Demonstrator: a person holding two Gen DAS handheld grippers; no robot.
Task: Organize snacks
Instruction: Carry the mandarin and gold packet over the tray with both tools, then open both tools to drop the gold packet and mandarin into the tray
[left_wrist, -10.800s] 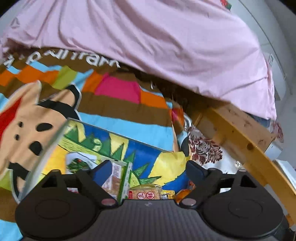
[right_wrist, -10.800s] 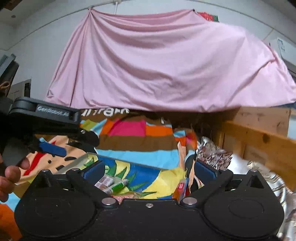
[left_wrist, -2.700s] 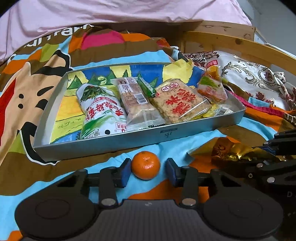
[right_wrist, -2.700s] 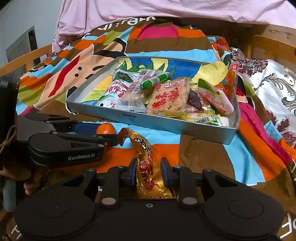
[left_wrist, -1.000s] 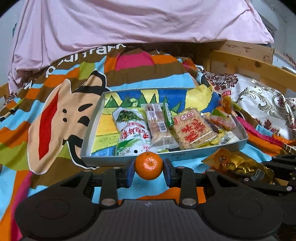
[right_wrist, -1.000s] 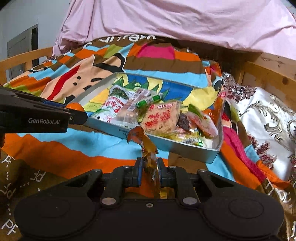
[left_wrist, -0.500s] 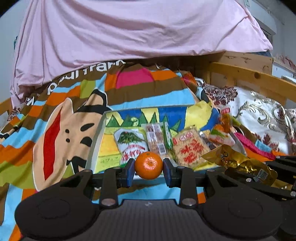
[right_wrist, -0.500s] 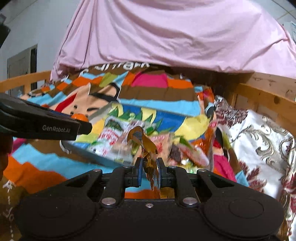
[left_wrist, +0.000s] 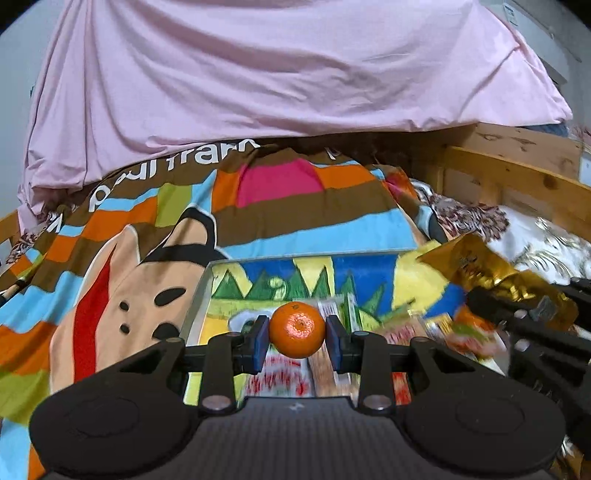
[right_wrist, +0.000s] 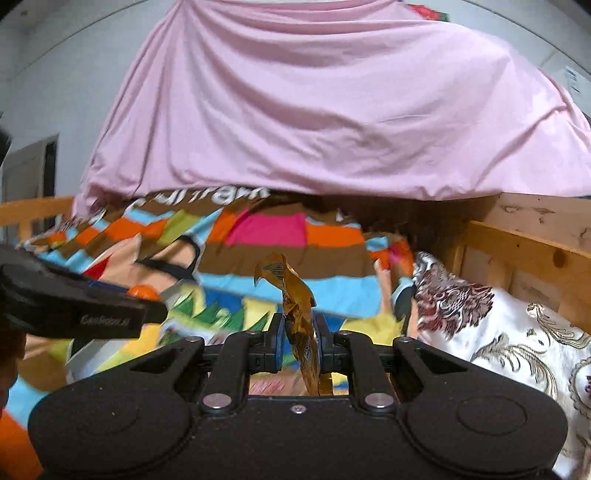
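Note:
My left gripper (left_wrist: 297, 338) is shut on a small orange mandarin (left_wrist: 297, 329), held in the air over the near part of the metal tray (left_wrist: 197, 295). The tray has a colourful printed floor and holds several snack packets (left_wrist: 325, 365), blurred below my fingers. My right gripper (right_wrist: 299, 341) is shut on a crumpled gold snack packet (right_wrist: 297, 310), which sticks up between its pads. That packet (left_wrist: 491, 275) and the right gripper (left_wrist: 524, 317) show at the right of the left wrist view, over the tray's right end. The left gripper (right_wrist: 85, 306) crosses the left of the right wrist view.
The tray lies on a bright striped cartoon blanket (left_wrist: 155, 236) on a bed. A pink sheet (left_wrist: 277, 74) hangs behind. A wooden bed rail (left_wrist: 517, 177) runs along the right, with a white and gold patterned cloth (right_wrist: 517, 332) beside the tray.
Both grippers have risen and moved forward over the tray, carrying the mandarin and the gold packet. The tray now lies under the fingers instead of ahead of them.

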